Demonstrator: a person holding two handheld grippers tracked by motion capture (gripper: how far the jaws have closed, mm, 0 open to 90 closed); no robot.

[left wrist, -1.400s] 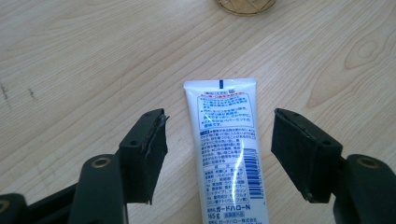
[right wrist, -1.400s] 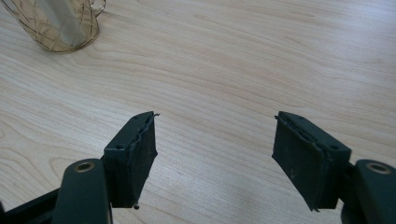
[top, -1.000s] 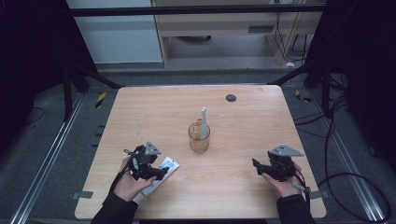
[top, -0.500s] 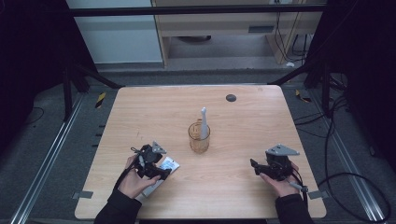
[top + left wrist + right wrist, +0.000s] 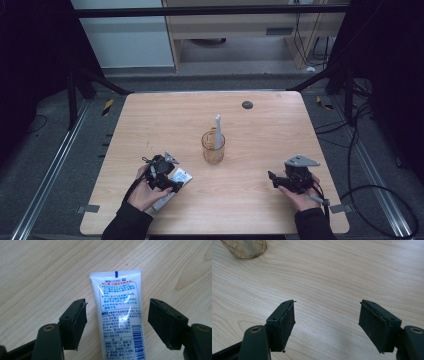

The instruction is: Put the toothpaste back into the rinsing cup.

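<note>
A white toothpaste tube with blue and red print lies flat on the wooden table; in the high view the tube sits at the front left. My left gripper straddles it with a gap on each side and neither pad touching. Its jaws have just been opening. In the high view the left gripper sits low over the tube. My right gripper stands open over bare wood at the front right, with nothing between its pads.
An amber glass cup stands mid-table with a white toothbrush upright in it; the cup's base shows in the right gripper view. A small black disc lies near the far edge.
The left hand has shifted a little to the right, farther over the tube. The right hand has stayed where it was.
</note>
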